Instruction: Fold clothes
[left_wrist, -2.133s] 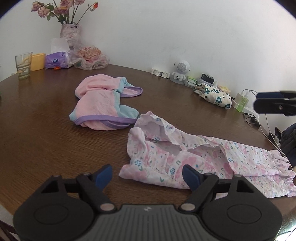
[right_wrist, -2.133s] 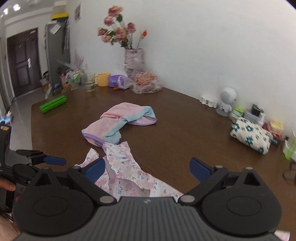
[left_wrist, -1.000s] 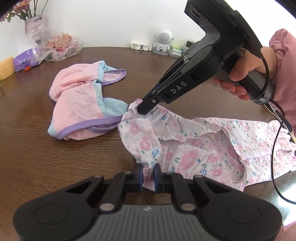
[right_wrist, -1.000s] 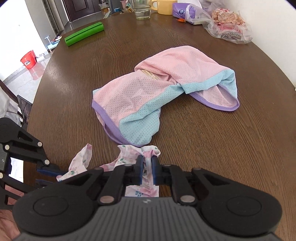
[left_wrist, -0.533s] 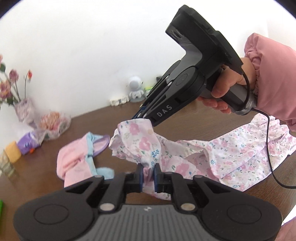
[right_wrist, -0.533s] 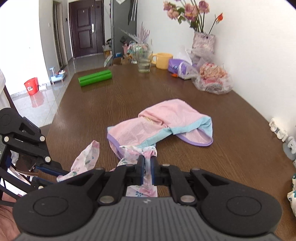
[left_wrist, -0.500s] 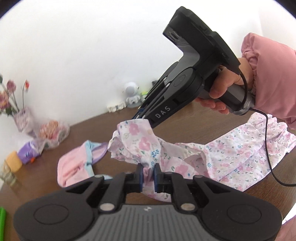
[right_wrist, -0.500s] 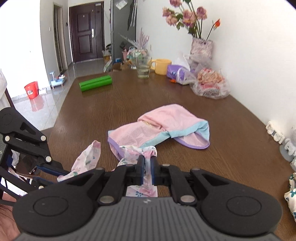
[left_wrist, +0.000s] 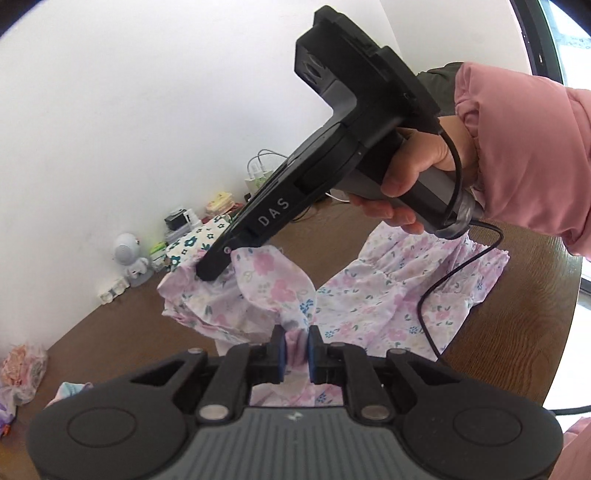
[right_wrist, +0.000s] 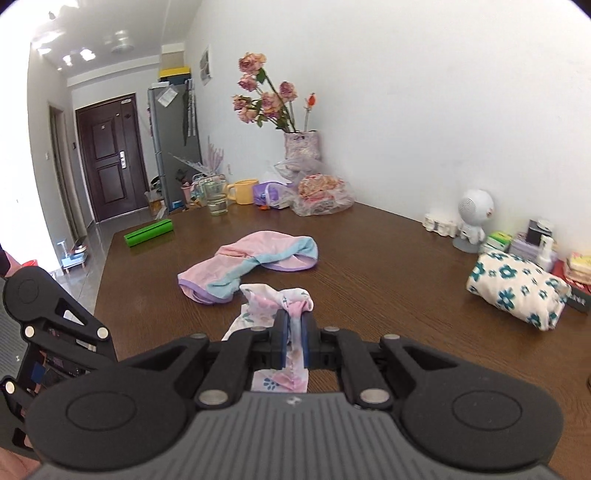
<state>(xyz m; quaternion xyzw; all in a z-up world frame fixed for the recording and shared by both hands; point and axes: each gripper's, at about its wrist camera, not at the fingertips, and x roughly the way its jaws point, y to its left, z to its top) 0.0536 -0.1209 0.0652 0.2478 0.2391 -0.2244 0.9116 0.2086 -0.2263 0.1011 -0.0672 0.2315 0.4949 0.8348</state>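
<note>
A white garment with pink and blue flowers (left_wrist: 373, 295) hangs lifted above the brown table (left_wrist: 535, 325), its far end still trailing on the wood. My left gripper (left_wrist: 294, 345) is shut on one bunched edge of it. The right gripper (left_wrist: 208, 275), held by a hand in a pink sleeve (left_wrist: 517, 147), pinches another edge up and to the left. In the right wrist view the right gripper (right_wrist: 293, 339) is shut on the floral fabric (right_wrist: 277, 295). A pink, blue and purple garment (right_wrist: 247, 264) lies crumpled on the table beyond.
Along the wall stand a vase of flowers (right_wrist: 301, 146), plastic bags (right_wrist: 319, 194), a yellow mug (right_wrist: 242, 192), a glass (right_wrist: 214, 195), a small white robot figure (right_wrist: 474, 218) and a blue-flowered pouch (right_wrist: 515, 291). A green roll (right_wrist: 147, 232) lies near the table's far-left edge.
Both grippers have stayed shut on the floral garment and raised it higher off the table. The left wrist view has swung toward the right end of the table.
</note>
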